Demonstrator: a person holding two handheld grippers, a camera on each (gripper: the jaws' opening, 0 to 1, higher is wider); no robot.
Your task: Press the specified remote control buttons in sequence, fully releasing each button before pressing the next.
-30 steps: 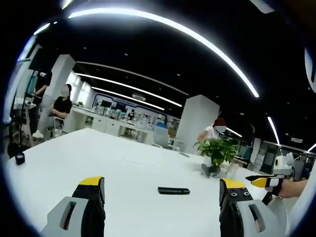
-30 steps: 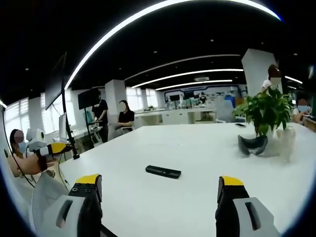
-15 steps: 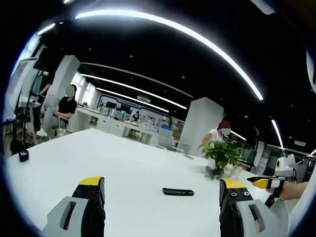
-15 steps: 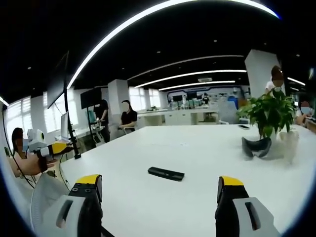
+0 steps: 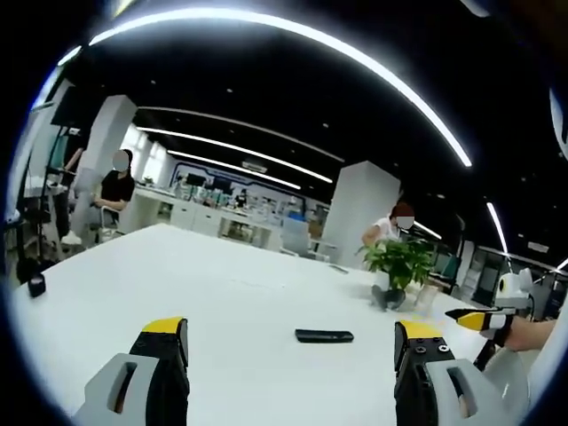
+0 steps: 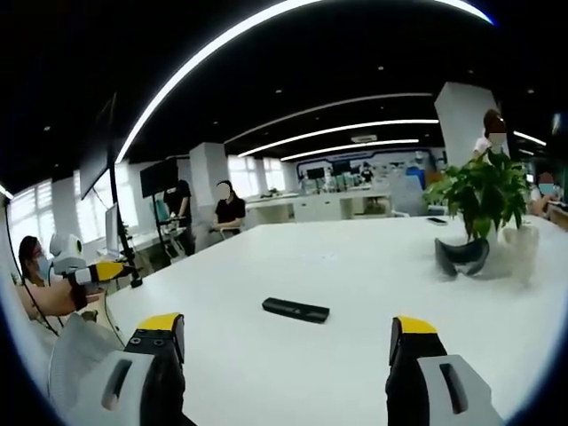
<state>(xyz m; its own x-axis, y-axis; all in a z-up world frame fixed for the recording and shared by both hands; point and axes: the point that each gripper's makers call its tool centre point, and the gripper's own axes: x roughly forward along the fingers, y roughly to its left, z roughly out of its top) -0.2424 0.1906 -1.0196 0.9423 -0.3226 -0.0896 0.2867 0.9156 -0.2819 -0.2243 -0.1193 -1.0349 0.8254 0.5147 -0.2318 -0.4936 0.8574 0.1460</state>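
The left gripper was held low over the white surface with its jaws spread wide and nothing between them. The right gripper was likewise parted and empty. Ahead of both, well short of contact, the remote control lay flat on the surface, a slim dark bar set crosswise between the yellow-tipped jaws in each view.

By its look the remote was light, rigid and smooth-cased, so it would probably skid on the bare white top if prodded off-centre. A press would best come straight down on a button with one jaw tip, perhaps with the other gripper steadying an end or long edge. The buttons were too small to make out.

The left gripper view caught the right gripper's yellow tip at its right edge, with the potted plant beyond the remote and a small dark object at the far left of the surface. The right gripper view showed the left gripper's tip at its left edge, a dark curved item at the plant's foot, and a monitor on a stand.
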